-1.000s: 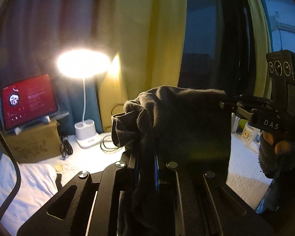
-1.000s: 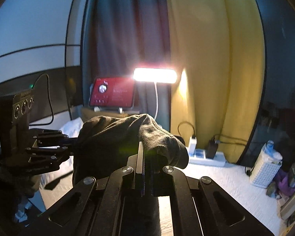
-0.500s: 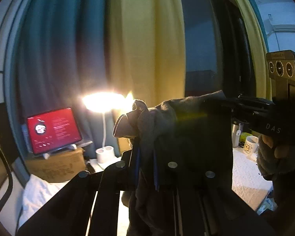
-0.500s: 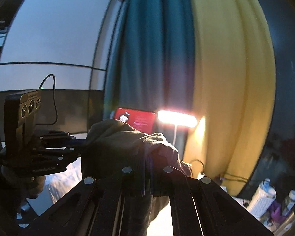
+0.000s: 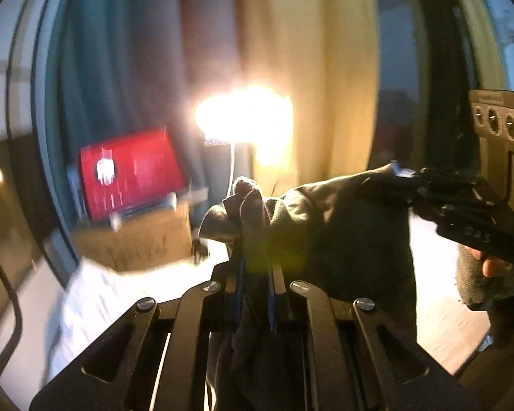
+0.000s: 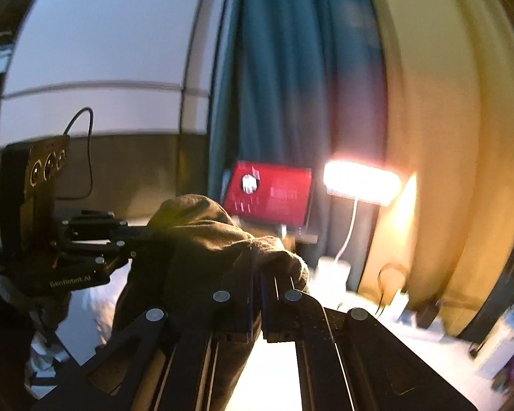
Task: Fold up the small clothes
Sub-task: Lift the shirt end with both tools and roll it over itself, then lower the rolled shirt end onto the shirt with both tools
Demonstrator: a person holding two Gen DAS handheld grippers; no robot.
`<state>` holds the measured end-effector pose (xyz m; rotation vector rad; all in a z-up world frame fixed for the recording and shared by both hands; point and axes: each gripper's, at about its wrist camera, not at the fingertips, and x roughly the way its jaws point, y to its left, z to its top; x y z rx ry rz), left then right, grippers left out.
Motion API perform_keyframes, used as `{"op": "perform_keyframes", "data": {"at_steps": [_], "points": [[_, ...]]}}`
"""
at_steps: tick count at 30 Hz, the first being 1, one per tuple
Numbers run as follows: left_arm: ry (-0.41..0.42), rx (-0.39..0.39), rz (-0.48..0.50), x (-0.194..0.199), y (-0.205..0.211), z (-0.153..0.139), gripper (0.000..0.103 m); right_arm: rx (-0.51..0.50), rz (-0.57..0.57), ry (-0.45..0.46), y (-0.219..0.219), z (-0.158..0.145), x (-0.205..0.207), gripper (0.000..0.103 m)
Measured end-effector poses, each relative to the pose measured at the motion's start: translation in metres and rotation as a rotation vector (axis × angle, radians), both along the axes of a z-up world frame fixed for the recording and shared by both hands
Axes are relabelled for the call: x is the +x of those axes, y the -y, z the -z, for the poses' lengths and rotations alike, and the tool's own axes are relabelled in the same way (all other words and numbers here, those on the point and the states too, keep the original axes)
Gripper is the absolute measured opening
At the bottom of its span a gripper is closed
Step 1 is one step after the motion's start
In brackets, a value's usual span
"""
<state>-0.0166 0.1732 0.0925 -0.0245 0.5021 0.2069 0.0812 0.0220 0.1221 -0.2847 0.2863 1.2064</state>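
Observation:
A small dark garment [image 5: 342, 236] hangs in the air, stretched between both grippers. My left gripper [image 5: 255, 257] is shut on one bunched corner of it, with cloth sticking up above the pads. In the left wrist view the right gripper [image 5: 404, 174] pinches the garment's opposite corner, a gloved hand [image 5: 483, 274] below it. From the right wrist the garment [image 6: 202, 239] looks olive-brown; my right gripper [image 6: 257, 267] is shut on its edge, and the left gripper [image 6: 137, 231] holds the far corner at the left.
A lit desk lamp [image 5: 243, 120] glares behind the cloth, beside a red-screened tablet [image 5: 130, 171] on a cardboard box [image 5: 137, 243]. White bedding [image 5: 96, 291] lies below. Teal and yellow curtains [image 6: 428, 137] hang behind. A power strip and bottles [image 6: 503, 342] sit at the right.
Both grippers swung sideways together, still holding the garment taut; the lamp and tablet shifted right in the left wrist view, and the background is motion-blurred. Grips are unchanged.

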Motion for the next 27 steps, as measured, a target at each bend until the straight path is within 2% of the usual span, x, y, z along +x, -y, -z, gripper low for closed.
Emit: {"op": "perform_keyframes", "data": {"at_steps": [5,9,14,18,21,27], "points": [[-0.15,-0.097,-0.049,0.041,-0.043,0.077,0.009,-0.127,0.054,-0.133,-0.039,0.085,0.059,0.003],[-0.191,-0.143,-0.039,0.056,-0.053,0.103,0.009,-0.22,0.074,-0.244,-0.055,0.148,0.096,0.003],[-0.282,-0.205,-0.046,0.078,-0.071,0.132,0.01,-0.296,0.084,-0.385,-0.048,0.192,0.12,0.003],[-0.362,-0.236,-0.028,0.09,-0.074,0.149,0.013,-0.335,0.051,-0.519,-0.046,0.21,0.135,0.003],[-0.376,-0.253,-0.018,0.094,-0.076,0.145,0.014,-0.319,0.036,-0.604,-0.042,0.212,0.144,0.005],[-0.383,-0.18,-0.011,0.09,-0.07,0.135,0.014,-0.278,0.014,-0.743,-0.032,0.207,0.162,0.008]]}}
